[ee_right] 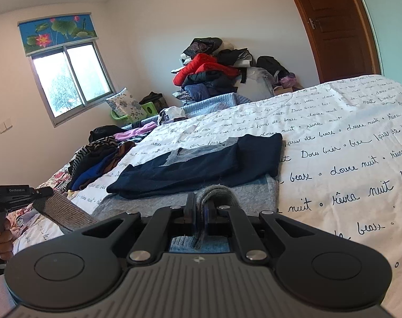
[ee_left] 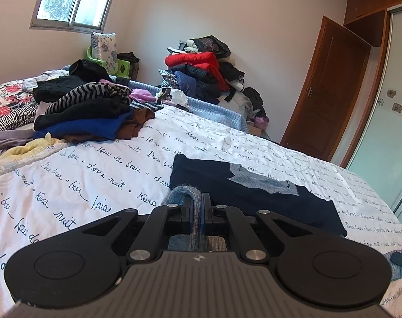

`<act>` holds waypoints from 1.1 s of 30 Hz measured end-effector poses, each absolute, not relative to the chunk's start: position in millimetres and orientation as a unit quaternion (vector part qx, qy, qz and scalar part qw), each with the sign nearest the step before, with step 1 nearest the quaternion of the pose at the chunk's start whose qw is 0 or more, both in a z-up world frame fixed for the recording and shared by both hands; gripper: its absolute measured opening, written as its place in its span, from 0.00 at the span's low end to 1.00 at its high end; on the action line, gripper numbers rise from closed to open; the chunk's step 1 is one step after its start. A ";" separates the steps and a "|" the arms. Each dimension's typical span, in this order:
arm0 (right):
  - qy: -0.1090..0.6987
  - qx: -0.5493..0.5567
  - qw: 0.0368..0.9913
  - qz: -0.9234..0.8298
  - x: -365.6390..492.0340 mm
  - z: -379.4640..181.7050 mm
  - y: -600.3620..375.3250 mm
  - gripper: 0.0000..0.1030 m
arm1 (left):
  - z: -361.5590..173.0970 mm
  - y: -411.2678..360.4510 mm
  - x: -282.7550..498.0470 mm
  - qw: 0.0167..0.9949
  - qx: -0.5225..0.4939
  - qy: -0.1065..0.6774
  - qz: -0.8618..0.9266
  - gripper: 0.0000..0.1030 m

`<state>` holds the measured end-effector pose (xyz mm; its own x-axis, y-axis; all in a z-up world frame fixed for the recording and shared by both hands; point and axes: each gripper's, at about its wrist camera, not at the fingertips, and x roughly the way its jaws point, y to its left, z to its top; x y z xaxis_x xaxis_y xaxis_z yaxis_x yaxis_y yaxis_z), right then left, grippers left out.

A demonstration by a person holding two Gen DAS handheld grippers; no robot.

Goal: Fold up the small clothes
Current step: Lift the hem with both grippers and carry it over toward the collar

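A navy and grey knit sweater (ee_left: 254,193) lies on the white bedspread with black script (ee_left: 95,180), its sleeves folded over the body. My left gripper (ee_left: 198,206) is shut on the sweater's grey hem, which bulges up between the fingers. In the right wrist view the sweater (ee_right: 201,164) lies just ahead. My right gripper (ee_right: 199,212) is shut on the grey hem too. The left gripper (ee_right: 21,193) shows at the far left of the right wrist view, holding the ribbed hem off the bed.
A pile of folded and loose clothes (ee_left: 87,114) sits on the bed's left side. A heap of jackets (ee_left: 206,71) stands against the far wall. A wooden door (ee_left: 325,90) and a sliding wardrobe (ee_left: 391,106) are at the right.
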<state>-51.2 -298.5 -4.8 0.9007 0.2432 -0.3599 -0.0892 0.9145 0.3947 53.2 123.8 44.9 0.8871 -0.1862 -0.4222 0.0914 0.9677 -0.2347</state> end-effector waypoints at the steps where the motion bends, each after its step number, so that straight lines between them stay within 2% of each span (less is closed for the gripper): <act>1: 0.205 0.187 0.957 0.084 -49.7 -5.3 -299.5 0.06 | 45.8 122.4 54.6 0.967 -0.100 0.225 -0.070 0.05; 19: 0.203 0.195 0.957 0.075 -7.7 -7.0 -307.9 0.06 | 47.0 96.4 97.4 0.973 -0.052 0.220 -0.039 0.06; 33: 0.196 0.227 0.952 0.069 27.8 -10.9 -323.3 0.06 | 54.4 88.9 134.7 0.976 -0.062 0.207 -0.022 0.06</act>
<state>27.8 -323.3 -10.9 0.9139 0.2204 -0.3409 -0.0427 0.8873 0.4593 134.7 88.9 54.4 0.9130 -0.0691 -0.4020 0.0180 0.9914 -0.1295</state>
